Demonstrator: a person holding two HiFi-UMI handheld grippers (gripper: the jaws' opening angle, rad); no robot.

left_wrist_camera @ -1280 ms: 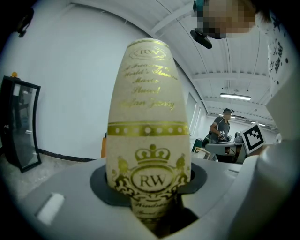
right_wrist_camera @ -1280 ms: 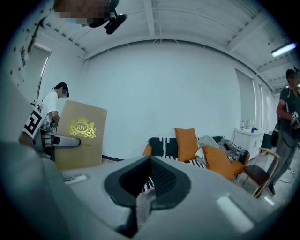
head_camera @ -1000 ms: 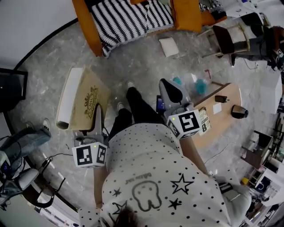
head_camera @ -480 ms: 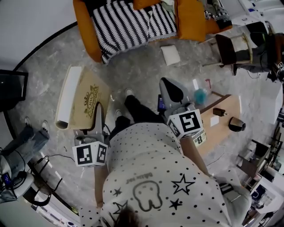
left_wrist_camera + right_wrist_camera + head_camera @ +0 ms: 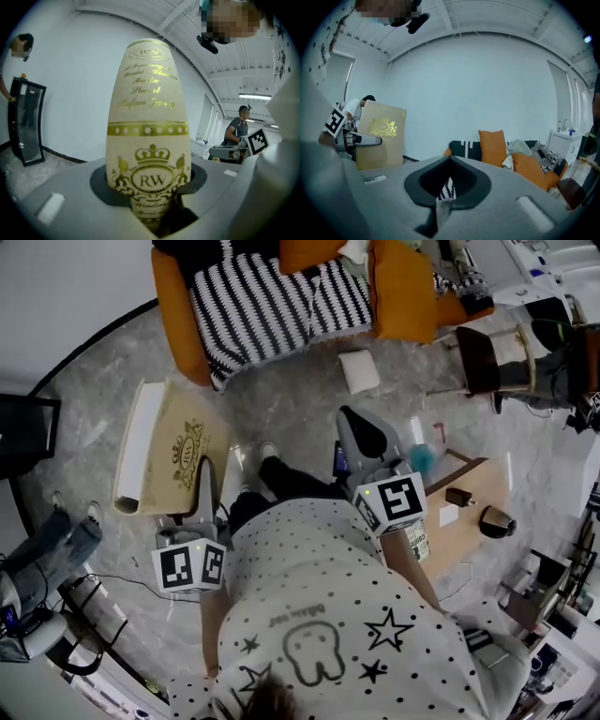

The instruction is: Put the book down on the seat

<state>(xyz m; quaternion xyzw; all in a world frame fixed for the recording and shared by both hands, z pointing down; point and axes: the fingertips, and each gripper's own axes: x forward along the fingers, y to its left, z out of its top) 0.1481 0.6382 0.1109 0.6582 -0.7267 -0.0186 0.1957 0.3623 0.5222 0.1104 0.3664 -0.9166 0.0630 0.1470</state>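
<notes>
A tan, gold-crested book sits clamped by one edge in the left gripper, well short of the striped seat. The right gripper, jaws together, carries nothing. A firm grip and a flat, low release over the cushion look wisest.

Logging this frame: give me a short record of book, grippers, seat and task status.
book: tan cover, gold crest, held upright
left gripper: shut on book
right gripper: jaws nearly together, nothing between them
sofa: orange, with striped cushions, apart from book
task status: book not yet on sofa
</notes>
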